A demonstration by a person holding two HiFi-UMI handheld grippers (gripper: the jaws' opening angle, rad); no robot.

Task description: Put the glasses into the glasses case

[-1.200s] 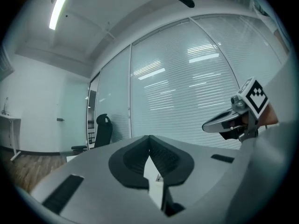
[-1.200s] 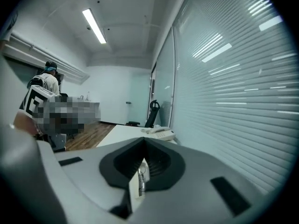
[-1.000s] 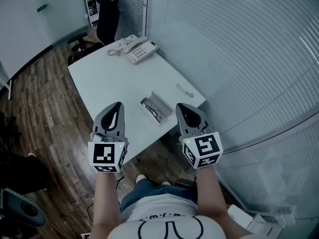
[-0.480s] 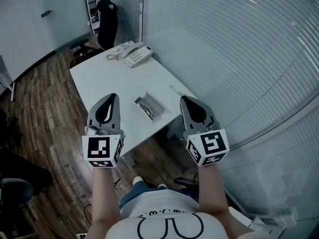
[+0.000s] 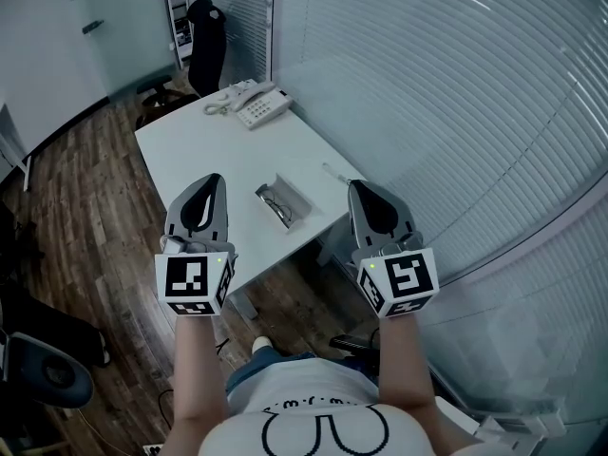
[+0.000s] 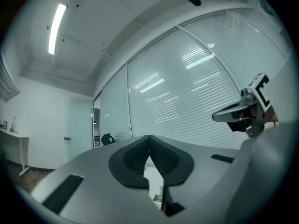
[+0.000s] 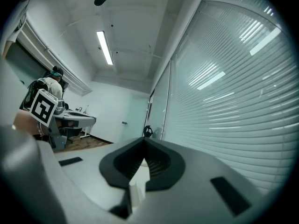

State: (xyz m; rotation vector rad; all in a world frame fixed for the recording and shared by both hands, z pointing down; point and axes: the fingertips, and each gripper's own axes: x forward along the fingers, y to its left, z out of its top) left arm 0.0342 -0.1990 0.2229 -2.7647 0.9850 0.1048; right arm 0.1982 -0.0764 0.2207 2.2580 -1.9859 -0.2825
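Note:
An open white glasses case lies on the white table near its front edge. Dark-framed glasses rest inside it. I hold both grippers up in the air, well above the table, one on each side of the case. The left gripper is shut with nothing in it; its tips meet in the left gripper view. The right gripper is also shut and empty, its tips closed in the right gripper view. Both point about level toward the far wall.
A white desk phone sits at the table's far corner, with a black office chair behind it. A small pen-like thing lies near the right edge. A glass wall with blinds runs along the right. Wooden floor lies on the left.
Both grippers have risen and drawn back from the table, which now looks smaller and lower. The case with the glasses has stayed in place. Both grippers remain shut.

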